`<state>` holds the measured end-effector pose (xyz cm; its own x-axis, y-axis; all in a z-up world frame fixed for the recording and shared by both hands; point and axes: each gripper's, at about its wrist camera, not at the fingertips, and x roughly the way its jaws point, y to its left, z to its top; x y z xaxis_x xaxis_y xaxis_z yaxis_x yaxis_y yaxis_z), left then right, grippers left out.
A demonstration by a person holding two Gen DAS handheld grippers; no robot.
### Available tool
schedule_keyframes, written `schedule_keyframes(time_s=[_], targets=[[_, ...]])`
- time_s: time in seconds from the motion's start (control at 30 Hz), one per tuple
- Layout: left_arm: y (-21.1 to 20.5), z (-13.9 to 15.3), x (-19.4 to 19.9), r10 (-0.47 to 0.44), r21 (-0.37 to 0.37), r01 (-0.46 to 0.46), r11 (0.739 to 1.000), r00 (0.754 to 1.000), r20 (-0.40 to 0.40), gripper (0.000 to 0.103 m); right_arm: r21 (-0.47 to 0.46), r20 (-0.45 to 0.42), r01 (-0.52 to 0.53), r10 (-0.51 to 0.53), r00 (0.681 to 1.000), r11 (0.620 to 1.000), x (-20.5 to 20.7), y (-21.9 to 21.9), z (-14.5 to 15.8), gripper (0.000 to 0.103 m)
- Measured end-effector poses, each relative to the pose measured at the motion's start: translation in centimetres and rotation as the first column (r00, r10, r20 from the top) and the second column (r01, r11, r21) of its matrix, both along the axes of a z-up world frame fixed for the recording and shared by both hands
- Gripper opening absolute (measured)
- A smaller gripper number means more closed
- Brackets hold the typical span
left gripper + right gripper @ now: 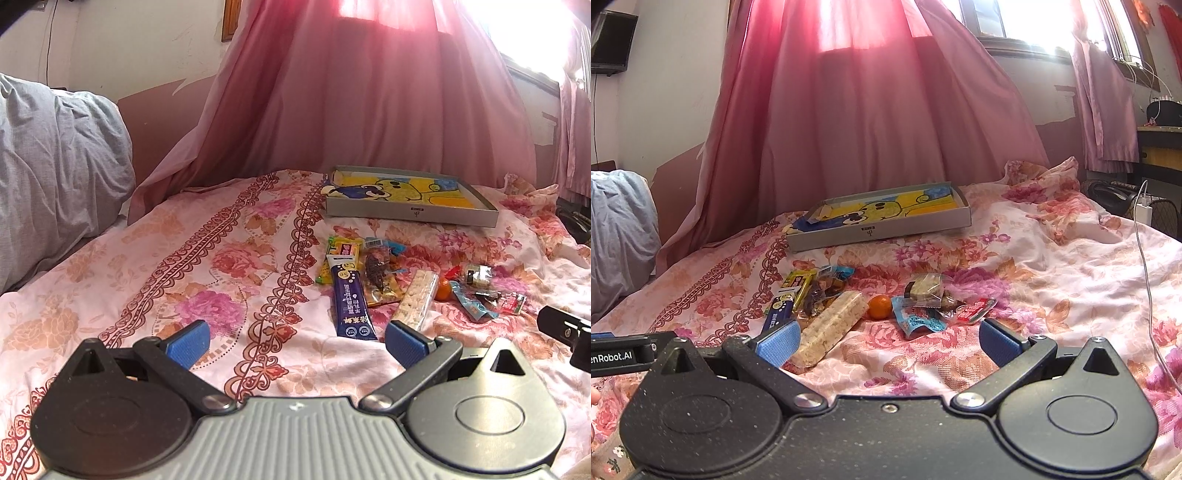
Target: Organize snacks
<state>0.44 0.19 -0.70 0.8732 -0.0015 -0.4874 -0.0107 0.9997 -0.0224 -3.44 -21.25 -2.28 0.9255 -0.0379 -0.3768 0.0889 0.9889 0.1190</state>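
on the floral bedsheet (229,266) in front of me lies a loose scatter of snacks, and both of my grippers hang just short of it with nothing in them. my left gripper (297,343) has its blue pads spread wide over bare sheet, and the foot of the purple stick pack (349,299) lies just beyond the right pad. that pack lies partly over a yellow packet (341,258), with a clear bag of dark dried snacks (378,275) touching its right side. next comes the long puffed rice bar (415,299), then a small orange (443,288) tucked just behind it.

my right gripper (888,341) is spread just as wide. from its camera the near end of the puffed rice bar (831,325) sits beside my left pad (777,345), and the small orange (880,307) lies between the bar and a crumpled blue wrapper (918,321). a clear pack of pale squares (925,290) and a small red packet (975,309) lie just beyond the wrapper.

farther back, well apart from the pile, a shallow grey box (879,232) rests on the sheet near the pink curtain (871,110), a yellow cartoon picture lining its bottom. a grey quilt (55,162) is bunched at the left, and a white cable (1145,258) trails across the sheet on the right.
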Motion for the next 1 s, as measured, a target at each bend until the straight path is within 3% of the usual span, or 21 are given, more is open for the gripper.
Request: schedule_keyframes(time_s=[1.0], targets=[[-0.23,-0.05,0.54,0.008,0.031,-0.006,1.000,0.999,-0.037,0.103,0.009,-0.025,-0.007,0.007,1.000,1.000,0.30,0.28,0.03,0.102]])
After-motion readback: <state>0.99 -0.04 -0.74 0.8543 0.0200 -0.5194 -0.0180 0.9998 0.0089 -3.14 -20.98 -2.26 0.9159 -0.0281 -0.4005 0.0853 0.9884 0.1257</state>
